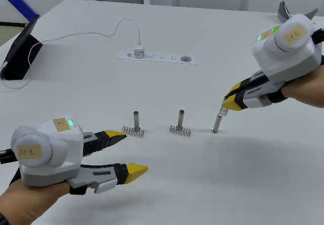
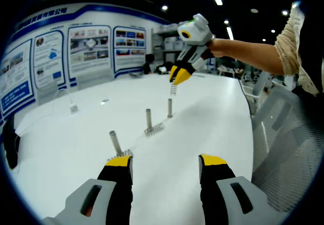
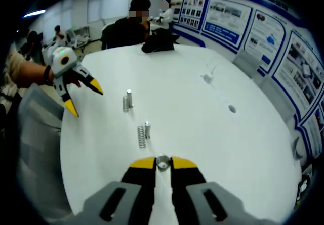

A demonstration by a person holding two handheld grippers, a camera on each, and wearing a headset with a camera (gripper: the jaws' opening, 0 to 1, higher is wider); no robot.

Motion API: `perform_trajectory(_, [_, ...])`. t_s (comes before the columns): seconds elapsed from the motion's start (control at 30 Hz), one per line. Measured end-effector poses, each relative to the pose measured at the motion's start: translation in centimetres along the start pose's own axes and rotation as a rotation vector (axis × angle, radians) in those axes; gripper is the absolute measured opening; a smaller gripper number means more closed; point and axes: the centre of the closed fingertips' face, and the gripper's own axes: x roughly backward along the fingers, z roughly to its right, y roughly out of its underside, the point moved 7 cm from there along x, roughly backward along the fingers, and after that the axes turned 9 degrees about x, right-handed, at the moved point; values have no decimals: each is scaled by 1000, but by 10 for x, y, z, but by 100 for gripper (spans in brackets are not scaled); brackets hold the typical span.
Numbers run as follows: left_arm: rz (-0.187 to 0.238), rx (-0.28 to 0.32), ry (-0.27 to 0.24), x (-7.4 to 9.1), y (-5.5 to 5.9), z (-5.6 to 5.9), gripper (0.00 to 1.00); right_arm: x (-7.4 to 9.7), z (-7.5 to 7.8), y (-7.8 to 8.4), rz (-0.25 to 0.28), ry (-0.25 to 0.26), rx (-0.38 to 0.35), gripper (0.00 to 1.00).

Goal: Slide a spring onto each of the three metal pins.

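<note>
Right fingers [image 1: 233, 102] pinching a spring [image 1: 223, 111] just above the rightmost pin [image 1: 216, 124], left fingers [image 1: 135, 169] spread wide, empty

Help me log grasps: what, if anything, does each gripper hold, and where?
The right gripper pinches a spring by its top end; the left gripper holds nothing.

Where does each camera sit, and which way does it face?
Head view: headset, looking down at the white table; hands, open yellow-tipped left claw and right claw show.
Left gripper view: behind its own jaws, facing along three upright metal pins toward the right claw and forearm.
Right gripper view: behind its shut jaws holding a small coiled metal spring, facing the left claw.
Shared: the pin row, from opposite ends.
</note>
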Motion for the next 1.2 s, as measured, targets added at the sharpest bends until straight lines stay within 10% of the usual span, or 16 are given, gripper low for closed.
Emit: perform_trajectory(1.2, [0,38,-7,1,5,1,54,-36,3,23,-40,-31,-64,12])
